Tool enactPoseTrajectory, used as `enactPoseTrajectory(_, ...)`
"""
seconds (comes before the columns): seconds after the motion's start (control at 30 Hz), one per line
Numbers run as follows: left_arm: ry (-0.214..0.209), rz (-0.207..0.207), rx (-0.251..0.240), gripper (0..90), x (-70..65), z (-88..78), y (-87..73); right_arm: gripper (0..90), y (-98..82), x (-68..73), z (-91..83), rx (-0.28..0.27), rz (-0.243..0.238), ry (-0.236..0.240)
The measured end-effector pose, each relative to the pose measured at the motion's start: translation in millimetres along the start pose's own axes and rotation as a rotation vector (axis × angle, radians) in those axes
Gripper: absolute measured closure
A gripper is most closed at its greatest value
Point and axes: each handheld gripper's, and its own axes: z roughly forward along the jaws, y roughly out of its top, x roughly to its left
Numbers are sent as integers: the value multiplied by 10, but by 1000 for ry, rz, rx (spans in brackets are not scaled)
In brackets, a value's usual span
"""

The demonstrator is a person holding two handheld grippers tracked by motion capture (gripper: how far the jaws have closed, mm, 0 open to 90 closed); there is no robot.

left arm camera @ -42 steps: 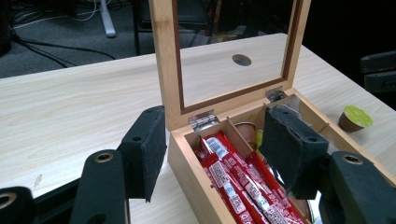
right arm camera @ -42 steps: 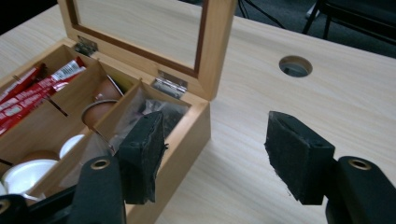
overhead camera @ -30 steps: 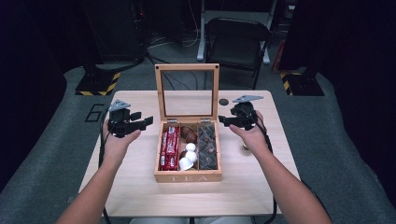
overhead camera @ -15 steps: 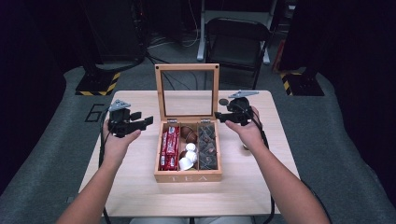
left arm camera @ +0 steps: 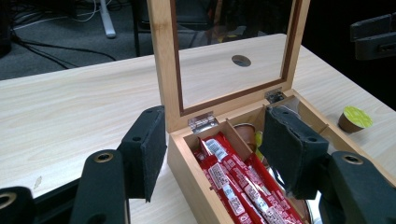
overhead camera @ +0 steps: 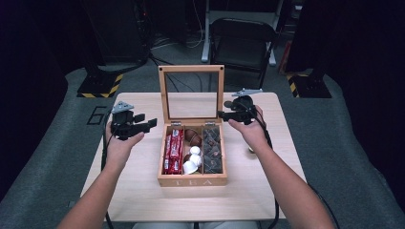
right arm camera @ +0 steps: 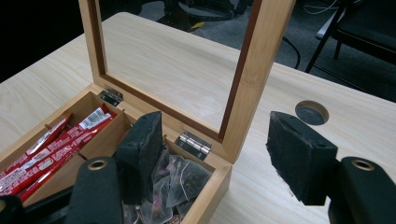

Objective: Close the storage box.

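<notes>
Since a second ago my right tool (overhead camera: 224, 114) has edged toward the glass lid (overhead camera: 192, 93), open and empty. My left tool (overhead camera: 145, 125) hovers open left of the tea box (overhead camera: 192, 180), mid-bench (overhead camera: 143, 200).

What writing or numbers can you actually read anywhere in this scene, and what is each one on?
"TEA" stands on the front wall of the wooden box.
"6" is marked on the grey floor mat left of the table.
The red packets in the box's left compartment carry white labels with print, too small and blurred to read.
The green-topped capsule on the table shows no legible text.
</notes>
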Motion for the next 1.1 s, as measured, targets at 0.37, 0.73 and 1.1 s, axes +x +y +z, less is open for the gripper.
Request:
enactPoseTrajectory(0.37, -2, 3, 2, 401, -5, 3, 7, 356, 44, -73, 86, 5, 22, -9)
enactPoseTrajectory(0.73, 0, 8, 11, 401, 0, 15, -3, 356, 95, -129, 249, 12, 29, -25)
enactPoseTrajectory(1.1, 0, 1, 9, 401, 4, 19, -13, 356, 80, -173, 398, 30, 36, -34)
